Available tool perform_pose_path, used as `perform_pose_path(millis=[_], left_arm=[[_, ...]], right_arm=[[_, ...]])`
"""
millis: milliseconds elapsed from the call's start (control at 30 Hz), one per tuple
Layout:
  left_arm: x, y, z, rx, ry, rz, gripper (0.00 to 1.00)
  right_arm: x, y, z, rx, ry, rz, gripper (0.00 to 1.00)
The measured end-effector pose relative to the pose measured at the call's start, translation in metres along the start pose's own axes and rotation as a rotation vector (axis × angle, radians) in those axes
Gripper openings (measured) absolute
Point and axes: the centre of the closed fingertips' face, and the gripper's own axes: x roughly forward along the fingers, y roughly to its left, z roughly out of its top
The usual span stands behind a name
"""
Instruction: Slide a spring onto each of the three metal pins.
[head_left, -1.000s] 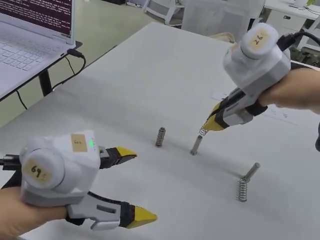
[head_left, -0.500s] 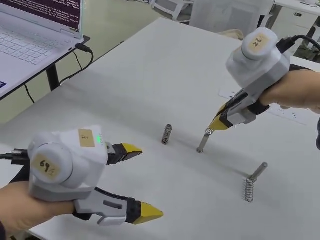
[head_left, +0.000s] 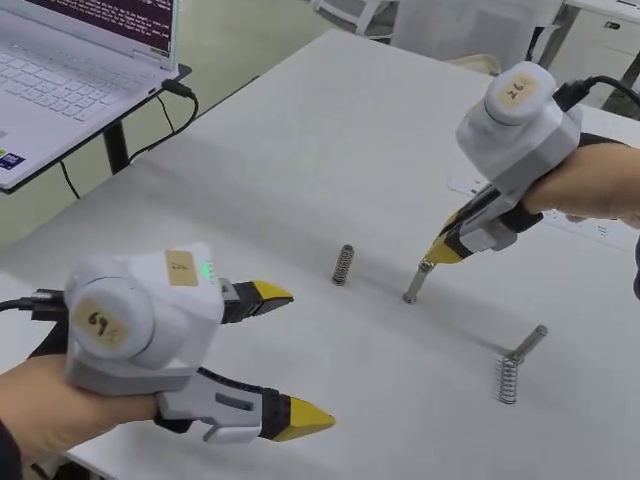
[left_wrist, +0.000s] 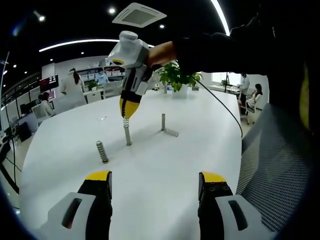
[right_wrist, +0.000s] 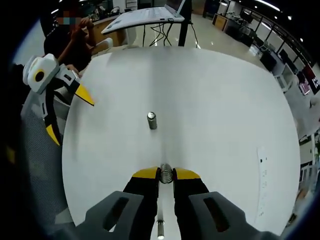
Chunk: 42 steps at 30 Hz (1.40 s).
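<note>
One pin (head_left: 345, 251) wears its spring — right tongs (head_left: 438, 256) pinch a second spring (right_wrist: 166, 173) atop the middle pin (head_left: 414, 285); third spring (head_left: 508, 380) lies loose; left tongs (head_left: 310, 357) gape empty.

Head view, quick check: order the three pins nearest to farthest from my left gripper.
From the left gripper:
1. Nearest: pin wearing a spring, left end of the row.
2. Next: middle pin, under the held spring in the right gripper.
3. Farthest: bare pin, right end, loose spring beside it.
</note>
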Motion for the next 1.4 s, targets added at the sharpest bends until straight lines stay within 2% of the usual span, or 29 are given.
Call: perform_pose_path(millis=[300,567,1400], left_arm=[[0.0,0.001,0.0,-0.002,-0.003,0.001,0.66],[0.0,0.0,0.0,-0.003,0.0,-0.001,0.65],[0.001,-0.001,0.0,0.002,0.003,-0.004,0.64]], right_arm=[[0.011,0.0,-0.005,0.008,0.02,0.013,0.08],[0.024,0.005,-0.012,0.004,0.06,0.025,0.08],[0.045,0.018,-0.027,0.028,0.088,0.052,0.08]])
